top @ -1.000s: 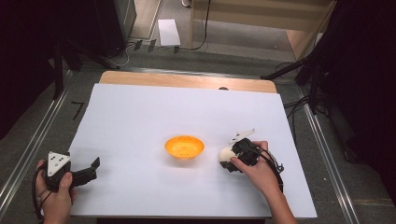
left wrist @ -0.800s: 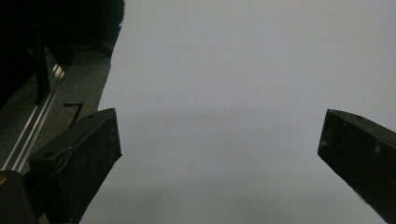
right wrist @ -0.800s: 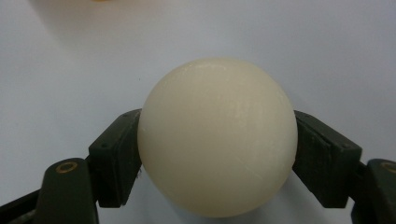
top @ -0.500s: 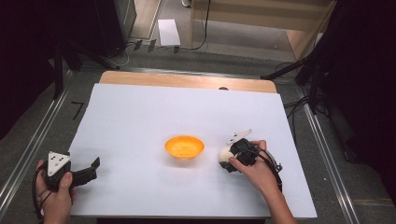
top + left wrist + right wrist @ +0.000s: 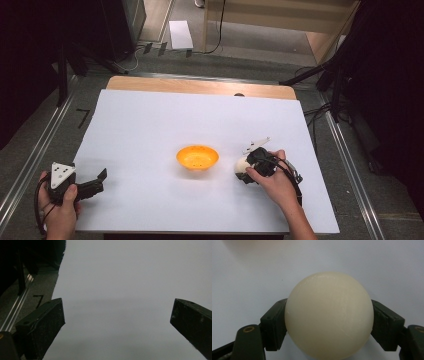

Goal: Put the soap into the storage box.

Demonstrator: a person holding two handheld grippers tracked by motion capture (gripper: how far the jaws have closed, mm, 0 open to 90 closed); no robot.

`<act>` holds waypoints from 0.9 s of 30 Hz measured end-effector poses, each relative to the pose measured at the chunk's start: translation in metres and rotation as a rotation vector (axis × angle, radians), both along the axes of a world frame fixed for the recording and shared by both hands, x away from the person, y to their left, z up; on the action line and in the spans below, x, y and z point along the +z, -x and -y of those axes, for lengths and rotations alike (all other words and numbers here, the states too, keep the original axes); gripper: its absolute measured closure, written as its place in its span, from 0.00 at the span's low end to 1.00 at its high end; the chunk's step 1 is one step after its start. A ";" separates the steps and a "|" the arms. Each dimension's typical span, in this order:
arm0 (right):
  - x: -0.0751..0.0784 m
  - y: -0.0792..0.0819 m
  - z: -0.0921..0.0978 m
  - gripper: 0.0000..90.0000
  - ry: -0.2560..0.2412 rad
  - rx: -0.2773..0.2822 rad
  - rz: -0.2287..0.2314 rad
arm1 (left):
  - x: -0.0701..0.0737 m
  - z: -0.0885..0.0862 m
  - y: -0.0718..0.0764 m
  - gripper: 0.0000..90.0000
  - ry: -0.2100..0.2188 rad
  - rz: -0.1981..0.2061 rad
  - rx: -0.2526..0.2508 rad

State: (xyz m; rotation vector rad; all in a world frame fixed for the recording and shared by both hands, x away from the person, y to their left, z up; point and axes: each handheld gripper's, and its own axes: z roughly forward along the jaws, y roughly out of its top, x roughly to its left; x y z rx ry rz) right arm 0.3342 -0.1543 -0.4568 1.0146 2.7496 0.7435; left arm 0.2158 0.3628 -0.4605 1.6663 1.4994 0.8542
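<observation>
Barely anything has moved over the last second: the right gripper [image 5: 248,169] sat at the same spot to the right of the bowl [image 5: 197,157] then as now, with the pale ball [image 5: 242,165] at its tip. I take that to mean the grasp has just been settled and the lift has not begun.

In the right gripper view the cream-coloured ball [image 5: 329,315] is clamped between the two black jaws, one pressing on each flank, so the tool is clenched on it. Whether the ball rests on the white sheet [image 5: 150,125] or hangs just above it, I cannot tell.

The left gripper [image 5: 92,186] sits in the person's hand at the near left corner of the sheet, well apart from the rest. Its jaws stand wide apart over bare white surface in the left gripper view, holding nothing.

Farther in, near the middle of the sheet, the orange bowl is empty; a few small dark specks show on its inside. The ball lies just beside it on the right, not touching. The likely next step is to carry the ball over the rim and let it go inside.
</observation>
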 end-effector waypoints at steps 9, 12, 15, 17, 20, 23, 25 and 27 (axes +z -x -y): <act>0.006 0.001 0.004 0.28 -0.030 0.011 0.008 | 0.000 0.000 0.000 0.00 -0.001 -0.001 0.000; 0.007 0.001 0.004 0.28 -0.036 0.014 0.009 | 0.000 0.000 0.000 0.00 0.000 -0.001 0.001; 0.010 0.000 0.003 0.28 -0.015 0.026 0.011 | 0.000 0.000 0.000 0.00 -0.001 0.000 0.001; 0.015 0.000 0.002 0.28 -0.013 0.034 0.021 | 0.000 0.000 0.000 0.00 -0.002 0.000 0.001; 0.021 -0.002 -0.002 0.28 -0.017 0.049 0.031 | 0.000 0.000 0.000 0.00 0.003 0.000 0.001; 0.025 -0.004 -0.007 0.28 -0.020 0.056 0.034 | 0.000 0.000 0.000 0.00 0.002 -0.002 0.000; 0.027 -0.005 -0.008 0.28 -0.018 0.060 0.040 | 0.000 -0.001 0.000 0.00 0.006 -0.001 0.001; 0.030 -0.006 -0.010 0.28 -0.021 0.067 0.039 | 0.000 -0.001 0.000 0.00 0.009 0.000 0.000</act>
